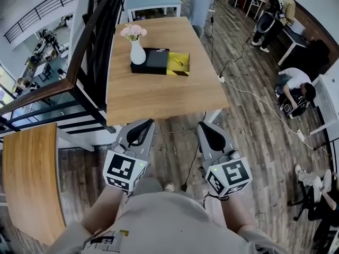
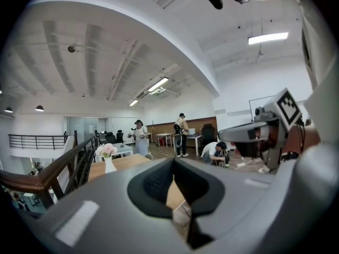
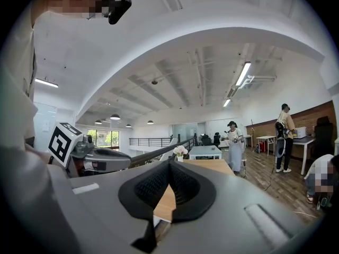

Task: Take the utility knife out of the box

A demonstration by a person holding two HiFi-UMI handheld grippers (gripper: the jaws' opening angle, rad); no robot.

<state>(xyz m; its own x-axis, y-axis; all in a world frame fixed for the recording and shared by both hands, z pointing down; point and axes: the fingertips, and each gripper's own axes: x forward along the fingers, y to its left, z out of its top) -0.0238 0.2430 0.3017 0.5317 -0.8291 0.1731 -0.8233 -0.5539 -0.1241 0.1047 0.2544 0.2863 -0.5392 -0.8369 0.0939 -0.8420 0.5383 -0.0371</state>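
A black box (image 1: 157, 61) lies on the wooden table (image 1: 159, 97), its yellow drawer (image 1: 178, 64) pulled out to the right. A small utility knife (image 1: 179, 62) rests in the drawer. My left gripper (image 1: 143, 126) and right gripper (image 1: 207, 128) hover side by side just short of the table's near edge, well short of the box. Each has its jaws shut with nothing between them. In the left gripper view the left gripper (image 2: 174, 164) points level at the table, and in the right gripper view the right gripper (image 3: 169, 167) does the same. The box is hidden in both gripper views.
A white vase of pink flowers (image 1: 136, 46) stands against the box's left side. A dark stair railing (image 1: 87, 52) runs along the table's left. A second wooden table (image 1: 29, 179) is at lower left. A cable (image 1: 254, 94) crosses the floor. People (image 1: 294, 89) are at right.
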